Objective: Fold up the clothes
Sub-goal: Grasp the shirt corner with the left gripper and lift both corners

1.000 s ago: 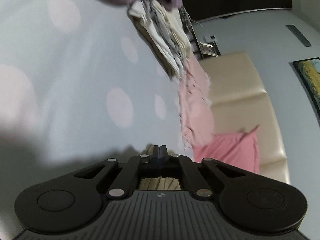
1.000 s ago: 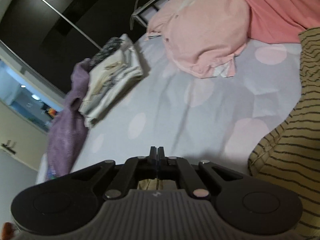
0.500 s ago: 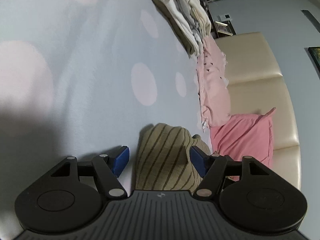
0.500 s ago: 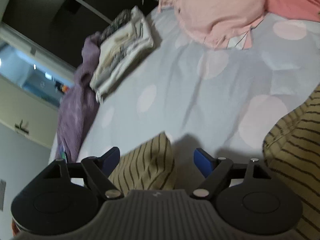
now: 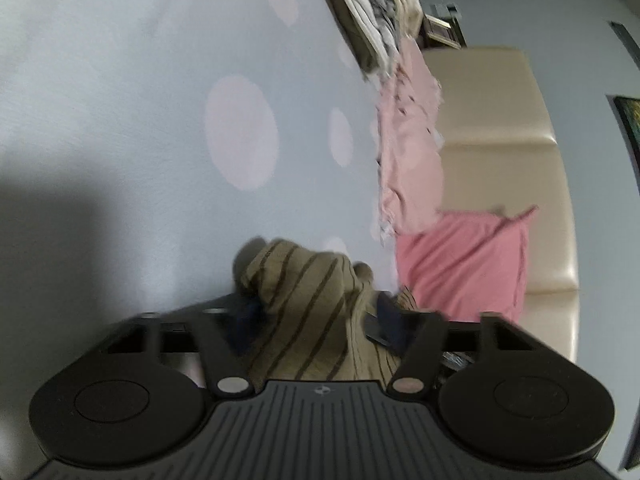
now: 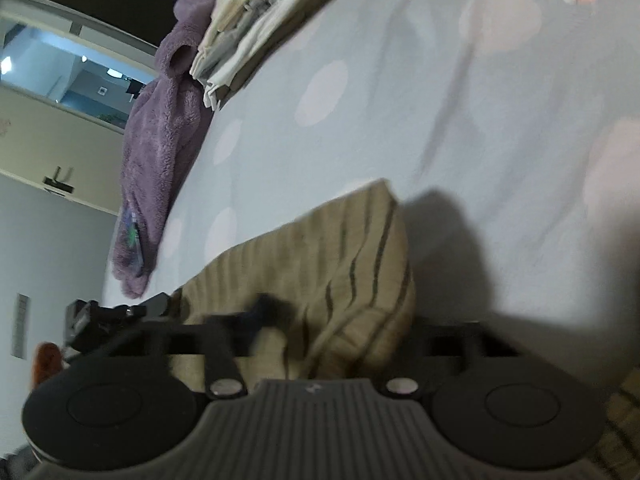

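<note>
A tan garment with thin dark stripes (image 5: 308,292) lies bunched on the pale blue bed sheet with pink dots (image 5: 160,120). My left gripper (image 5: 314,318) is low over the sheet, jaws closing, with a raised fold of the striped cloth filling the gap and touching both blue pads (image 5: 384,316). In the right wrist view, another fold of the same striped garment (image 6: 340,248) sits inside my right gripper (image 6: 340,320). Its jaws are closing too. The left pad (image 6: 268,312) is blurred against the cloth and the right pad is hidden behind the fold.
A stack of folded pale clothes (image 6: 264,20) lies at the far side of the bed, beside a purple fleece garment (image 6: 160,132). A light pink garment (image 5: 408,140) and a pink pillow (image 5: 460,264) lie against the beige padded headboard (image 5: 500,120).
Both grippers went from shut to wide open, sank toward the sheet, and now have narrowed around folds of the striped garment. Both views tilted further down at the bed.
</note>
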### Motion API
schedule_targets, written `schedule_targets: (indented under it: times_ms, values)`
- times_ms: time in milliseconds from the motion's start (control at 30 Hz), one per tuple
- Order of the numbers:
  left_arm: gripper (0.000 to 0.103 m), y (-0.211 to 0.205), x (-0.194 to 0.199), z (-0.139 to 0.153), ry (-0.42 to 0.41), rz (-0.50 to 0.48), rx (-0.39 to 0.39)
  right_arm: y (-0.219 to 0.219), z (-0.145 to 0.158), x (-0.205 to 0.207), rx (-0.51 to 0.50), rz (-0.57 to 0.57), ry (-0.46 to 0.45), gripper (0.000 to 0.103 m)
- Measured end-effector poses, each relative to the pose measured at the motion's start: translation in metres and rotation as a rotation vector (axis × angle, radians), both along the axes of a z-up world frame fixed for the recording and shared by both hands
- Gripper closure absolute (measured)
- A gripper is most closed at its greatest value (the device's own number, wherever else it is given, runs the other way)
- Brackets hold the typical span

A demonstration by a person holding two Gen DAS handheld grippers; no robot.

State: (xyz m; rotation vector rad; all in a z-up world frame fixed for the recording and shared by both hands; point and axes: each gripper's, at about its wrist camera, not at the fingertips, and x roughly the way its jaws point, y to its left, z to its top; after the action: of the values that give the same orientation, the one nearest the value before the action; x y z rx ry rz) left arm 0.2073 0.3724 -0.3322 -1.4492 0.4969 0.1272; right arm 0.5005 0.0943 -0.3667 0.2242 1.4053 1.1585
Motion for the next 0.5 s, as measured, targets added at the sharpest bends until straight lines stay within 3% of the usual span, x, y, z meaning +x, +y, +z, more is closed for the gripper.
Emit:
schedule_targets:
  times_ms: [33,100,167,500]
  values:
    - [0.081,-0.002,0.001,0.0,0.007,-0.005,-0.001,0.001,0.003,-0.001,0.013,0.012,-0.004,0.091]
    - [0.085,-0.004,-0.004,-0.001,-0.001,0.02,-0.019,-0.001,0.012,-0.001,0.049,0.021,-0.004,0.094]
    - [0.086,-0.006,-0.011,0.0,-0.03,0.046,-0.042,-0.008,0.023,0.002,0.093,0.02,-0.001,0.094]
    - [0.087,-0.038,-0.03,0.052,-0.178,0.053,0.003,-0.035,0.078,-0.005,0.19,0.068,-0.066,0.094]
